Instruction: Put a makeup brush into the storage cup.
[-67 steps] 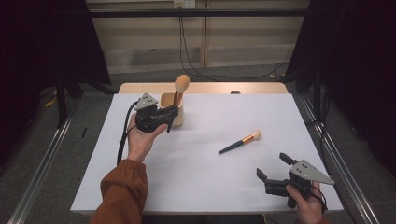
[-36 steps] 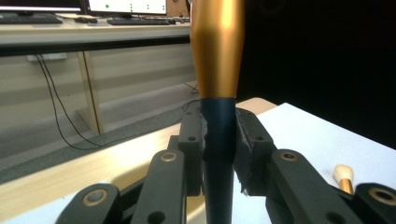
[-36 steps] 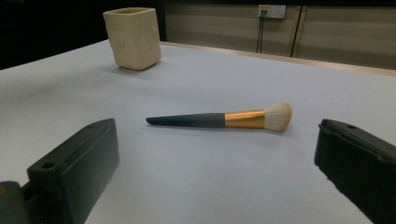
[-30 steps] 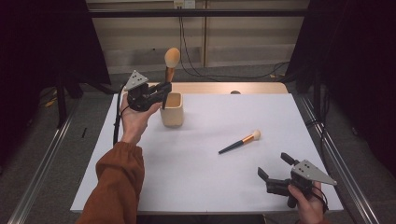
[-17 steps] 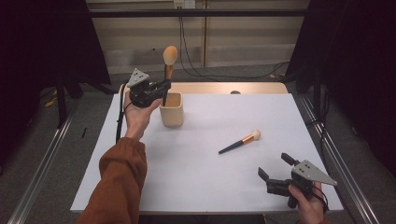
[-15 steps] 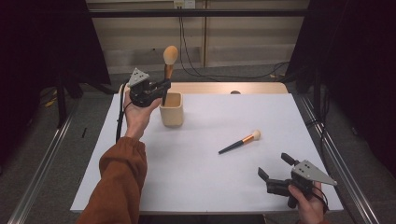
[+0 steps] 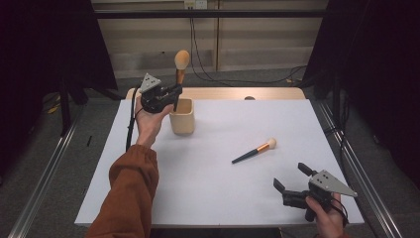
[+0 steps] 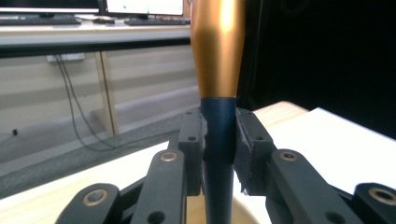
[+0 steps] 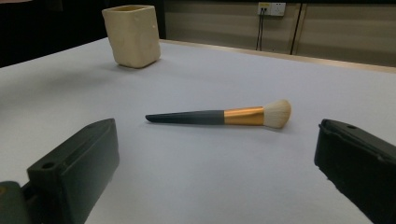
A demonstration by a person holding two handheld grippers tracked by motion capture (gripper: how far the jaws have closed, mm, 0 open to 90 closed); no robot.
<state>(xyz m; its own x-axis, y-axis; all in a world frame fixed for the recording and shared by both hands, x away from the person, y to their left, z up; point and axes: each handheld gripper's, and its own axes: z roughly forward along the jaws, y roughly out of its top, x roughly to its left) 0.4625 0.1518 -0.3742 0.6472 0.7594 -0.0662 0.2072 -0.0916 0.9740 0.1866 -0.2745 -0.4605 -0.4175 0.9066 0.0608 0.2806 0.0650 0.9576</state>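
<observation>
Left gripper view: fingers (image 8: 190, 154) clenched on the big brush (image 8: 218, 70), upright, dark handle pinched.
Change: left gripper (image 7: 174, 94) now lower and closer over the cup (image 7: 182, 117); handle tip hangs at its mouth, bristles up.
Right gripper (image 7: 293, 179): fingers spread, grasping nothing, parked at the desk's (image 7: 223, 198) near right corner, same spot as before.
Around: small brush (image 7: 253, 151) lies flat mid-desk, well apart from the cup.

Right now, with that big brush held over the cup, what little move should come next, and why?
Probably a short move straight down. The left gripper is shut on the large brush, upright, bristles up, its handle tip at the mouth of the beige cup. Lowering it would seat the handle before letting go.
</observation>
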